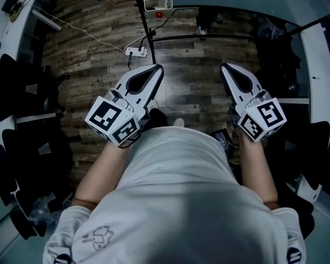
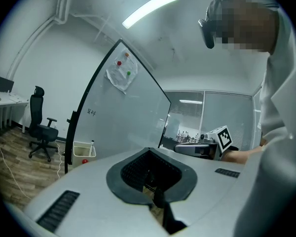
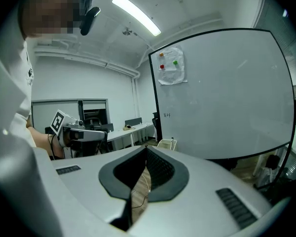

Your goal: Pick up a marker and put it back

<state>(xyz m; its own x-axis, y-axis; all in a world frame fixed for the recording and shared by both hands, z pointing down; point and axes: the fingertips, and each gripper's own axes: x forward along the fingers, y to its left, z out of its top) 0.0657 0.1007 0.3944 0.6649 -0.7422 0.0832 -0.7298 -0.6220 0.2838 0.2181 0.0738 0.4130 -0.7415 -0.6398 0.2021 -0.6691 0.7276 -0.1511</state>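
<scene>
Holding left gripper (image 1: 157, 69) and right gripper (image 1: 225, 67) side by side above wooden floor (image 1: 99, 43), both pressed together, empty; white basket (image 1: 158, 0) far ahead.

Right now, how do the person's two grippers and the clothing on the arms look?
The left gripper and right gripper are white, tapering two-jaw tools lined with black ribbed pads. Each carries a white cube with black square markers at its rear. The person wears a pale grey short-sleeved T-shirt with a small printed figure by the left sleeve.
</scene>
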